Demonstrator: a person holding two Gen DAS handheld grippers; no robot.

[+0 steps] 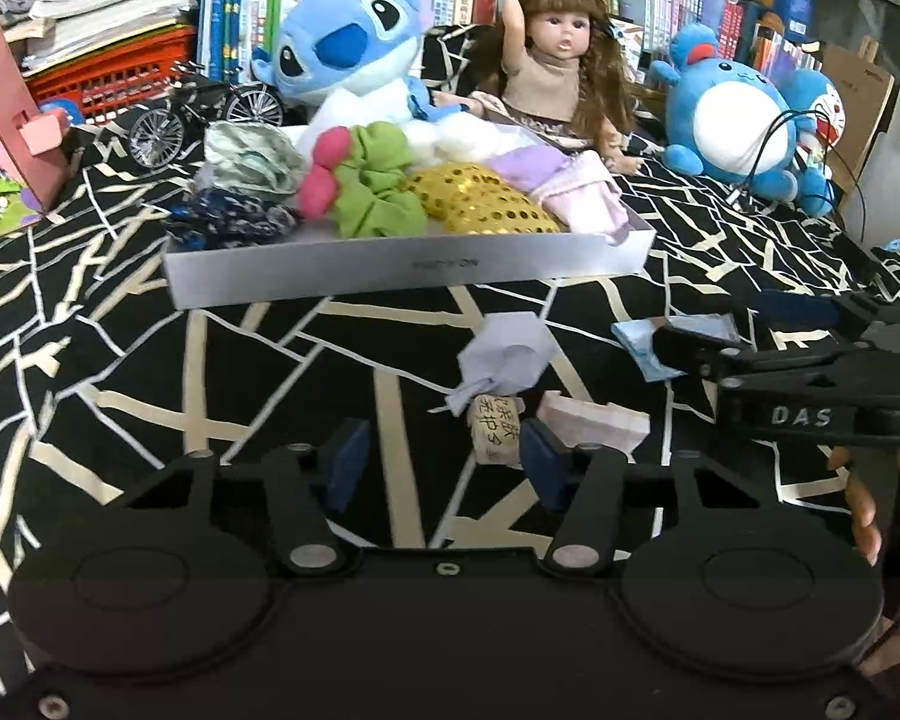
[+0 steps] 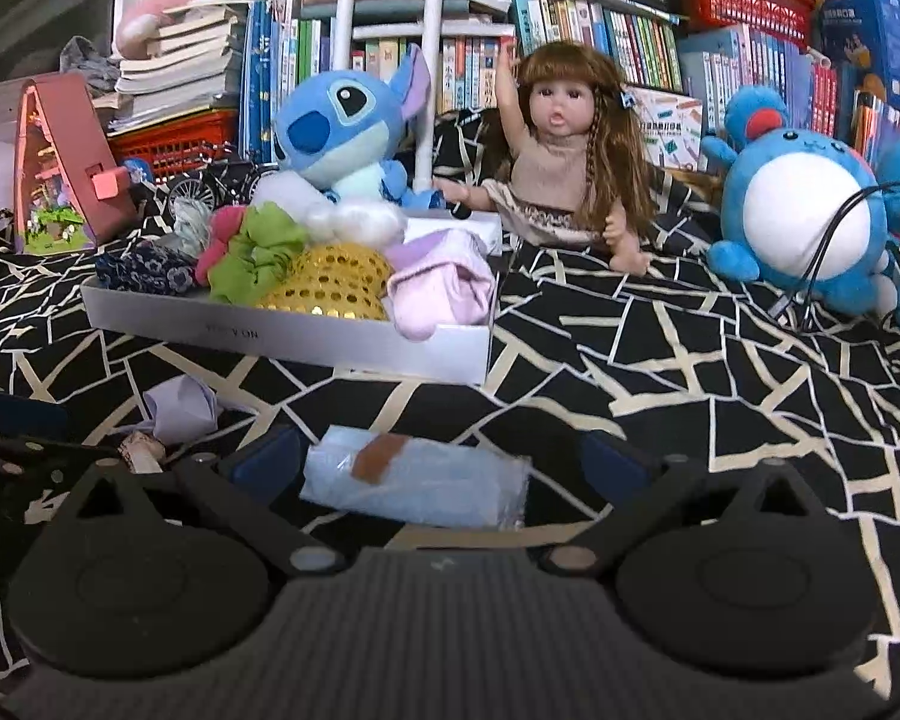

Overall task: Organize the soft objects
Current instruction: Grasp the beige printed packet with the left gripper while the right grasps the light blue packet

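A white tray (image 1: 408, 269) on the black patterned cloth holds several soft things: a green scrunchie (image 1: 378, 186), a gold sequin pouch (image 1: 486, 201), a pink cloth (image 1: 582, 192), a dark blue cloth (image 1: 228, 222). The tray also shows in the right wrist view (image 2: 282, 336). In front of it lie a lilac pouch (image 1: 504, 354), a small printed packet (image 1: 498, 429), a pink block (image 1: 594, 420) and a light blue packet (image 2: 414, 483). My left gripper (image 1: 444, 465) is open, just short of the printed packet. My right gripper (image 2: 438, 462) is open with the light blue packet between its fingers.
A Stitch plush (image 1: 342, 42), a doll (image 1: 552, 72) and a blue round plush (image 1: 738, 120) sit behind the tray. A toy bicycle (image 1: 204, 108), a pink house model (image 1: 6, 138) and bookshelves stand at the back. Cables (image 1: 774, 144) run at right.
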